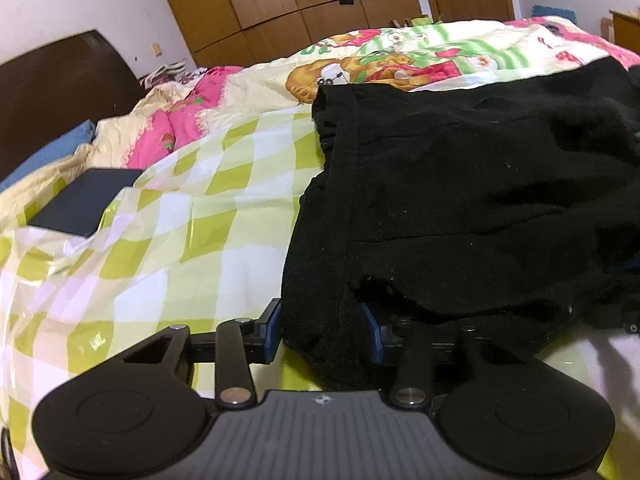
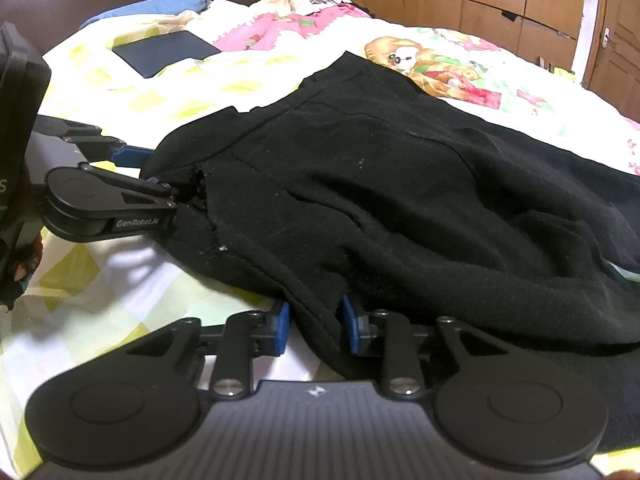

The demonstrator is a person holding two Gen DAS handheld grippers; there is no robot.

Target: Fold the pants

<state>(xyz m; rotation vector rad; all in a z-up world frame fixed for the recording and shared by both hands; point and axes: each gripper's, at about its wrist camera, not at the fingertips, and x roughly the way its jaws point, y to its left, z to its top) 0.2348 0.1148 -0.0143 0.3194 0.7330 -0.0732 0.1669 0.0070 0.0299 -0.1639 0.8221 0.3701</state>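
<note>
1. The black pants (image 2: 400,200) run past the right edge of both views, so the legs' full length is hidden.
2. Left tongs (image 1: 324,332): black cloth fills the gap between their two blue pads, and the right pad is partly covered; whether the pads press it cannot be told.
3. Right tongs (image 2: 313,328): narrow, a fold of the pants' near edge between the pads; contact is unclear.
4. One pair of pants lies on the checked sheet (image 1: 180,208), straight ahead of both tongs.
5. One dark flat slab (image 2: 166,51) lies far ahead to the left; what it is cannot be made out.
</note>
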